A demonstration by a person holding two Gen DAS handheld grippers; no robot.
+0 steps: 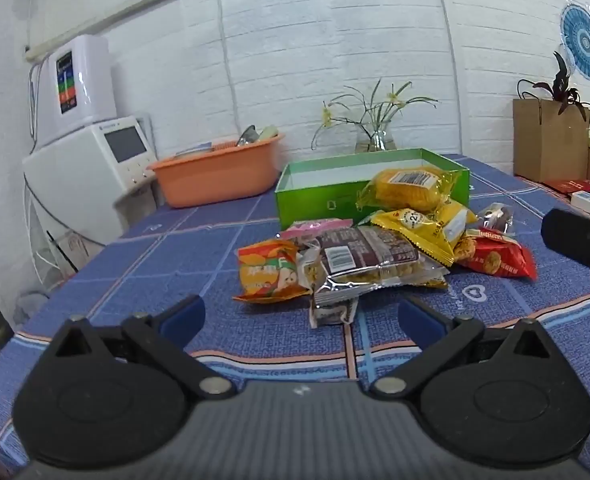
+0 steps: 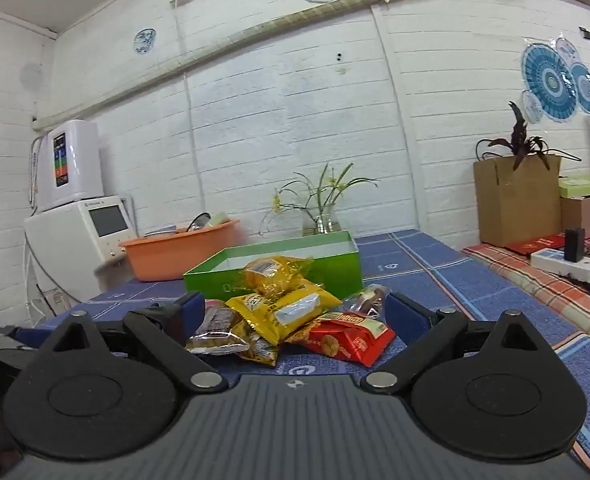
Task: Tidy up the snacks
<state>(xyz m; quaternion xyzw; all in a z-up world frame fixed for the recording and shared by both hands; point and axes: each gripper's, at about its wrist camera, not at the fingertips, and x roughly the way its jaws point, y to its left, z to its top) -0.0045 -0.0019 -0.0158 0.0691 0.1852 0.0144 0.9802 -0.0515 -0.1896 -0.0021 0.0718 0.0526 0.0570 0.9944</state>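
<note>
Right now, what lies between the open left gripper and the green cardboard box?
In the left wrist view, the snack pile: between left gripper and green cardboard box lie the brown foil packet and orange packet.

Blue checked tablecloth (image 1: 175,248) covers the table. Orange plastic basin (image 1: 215,172) at far left edge, just beside a white appliance (image 1: 91,160) with a screen. Glass vase (image 1: 375,140) with green stems against the wall. Cardboard box (image 2: 515,200) holding a dark-leaved plant, right.
</note>
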